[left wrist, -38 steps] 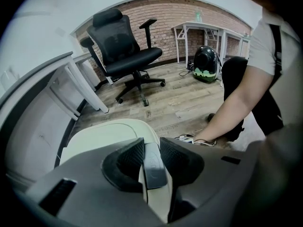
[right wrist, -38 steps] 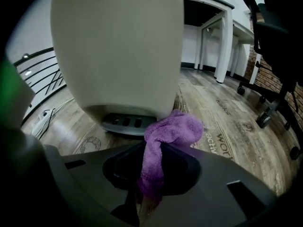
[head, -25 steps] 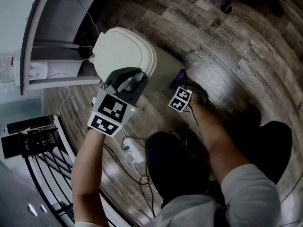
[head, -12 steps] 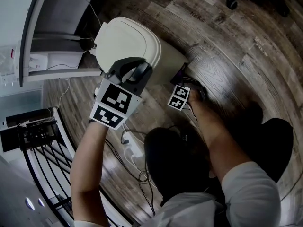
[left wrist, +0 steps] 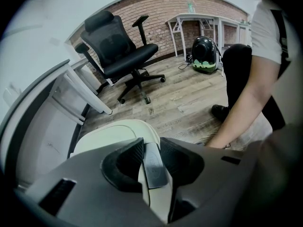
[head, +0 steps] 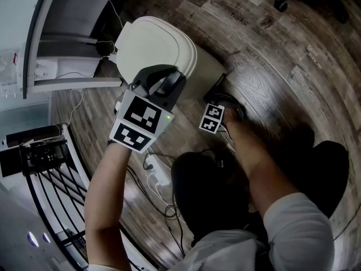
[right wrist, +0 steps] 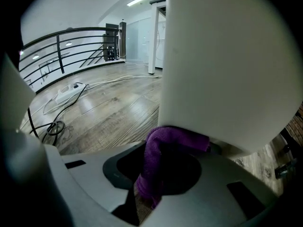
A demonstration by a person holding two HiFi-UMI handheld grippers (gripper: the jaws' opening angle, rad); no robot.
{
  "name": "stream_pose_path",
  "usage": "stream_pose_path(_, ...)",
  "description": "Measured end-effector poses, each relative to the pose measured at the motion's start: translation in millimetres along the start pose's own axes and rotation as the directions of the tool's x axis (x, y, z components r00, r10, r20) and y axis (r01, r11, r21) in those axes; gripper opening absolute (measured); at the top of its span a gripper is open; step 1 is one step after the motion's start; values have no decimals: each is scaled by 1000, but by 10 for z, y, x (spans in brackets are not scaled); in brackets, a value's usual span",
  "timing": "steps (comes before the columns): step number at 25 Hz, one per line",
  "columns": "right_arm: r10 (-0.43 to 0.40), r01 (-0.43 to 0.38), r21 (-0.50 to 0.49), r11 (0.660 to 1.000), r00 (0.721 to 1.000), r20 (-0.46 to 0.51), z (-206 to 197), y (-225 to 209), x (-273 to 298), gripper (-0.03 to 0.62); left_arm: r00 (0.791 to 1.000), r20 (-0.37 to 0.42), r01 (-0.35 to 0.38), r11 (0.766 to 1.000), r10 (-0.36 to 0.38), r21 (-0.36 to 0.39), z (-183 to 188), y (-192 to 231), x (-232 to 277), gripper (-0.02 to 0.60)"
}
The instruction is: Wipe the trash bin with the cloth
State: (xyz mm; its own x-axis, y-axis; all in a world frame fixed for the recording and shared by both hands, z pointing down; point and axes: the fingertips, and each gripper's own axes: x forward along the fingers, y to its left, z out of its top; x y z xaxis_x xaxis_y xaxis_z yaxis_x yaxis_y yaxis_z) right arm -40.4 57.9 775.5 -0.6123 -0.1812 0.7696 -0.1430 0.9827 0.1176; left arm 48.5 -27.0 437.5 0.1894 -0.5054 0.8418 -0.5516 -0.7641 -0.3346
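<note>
At the far left of the head view a white shelf unit [head: 53, 72] stands on the wood floor [head: 271, 55], with a power strip [head: 158, 178] lying on the floor nearer the person. Just right of these, the left gripper [head: 161, 79] reaches down onto the front edge of the cream lid [head: 155, 45] of the trash bin [head: 206, 72]. In the left gripper view its jaws are closed on that front edge: a dark grey tab [left wrist: 153, 163] on the lid lies pinched between the two black pads [left wrist: 134, 153], and the cream rim runs on under them. An office chair [left wrist: 120, 51] stands well behind the bin. Further right, the right gripper [head: 216, 95] is low against the side of the bin, close to the floor. In the right gripper view its jaws are clamped on a purple cloth [right wrist: 176, 138]. The cloth stands up between them as a folded strip, and its upper end bends over and presses flat against the bottom of the bin's pale side wall [right wrist: 227, 70]. Its lower end hangs down between the jaws. A black railing [right wrist: 61, 44] runs behind the floor at the left of that view.
</note>
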Motion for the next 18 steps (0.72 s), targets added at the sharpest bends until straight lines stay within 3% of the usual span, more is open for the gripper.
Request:
stream_pose_path(12, 198, -192, -211, 958, 980, 8, 109, 767, -131, 89, 999, 41, 11, 999, -9, -38, 14, 14, -4, 103)
stream_pose_path(16, 223, -207, -236, 950, 974, 46, 303, 948, -304, 89, 992, 129, 0, 998, 8, -65, 58, 2, -144, 103)
stream_pose_path(18, 230, -204, -291, 935, 971, 60, 374, 980, -415, 89, 970, 232, -41, 990, 71, -132, 86, -7, -348, 103)
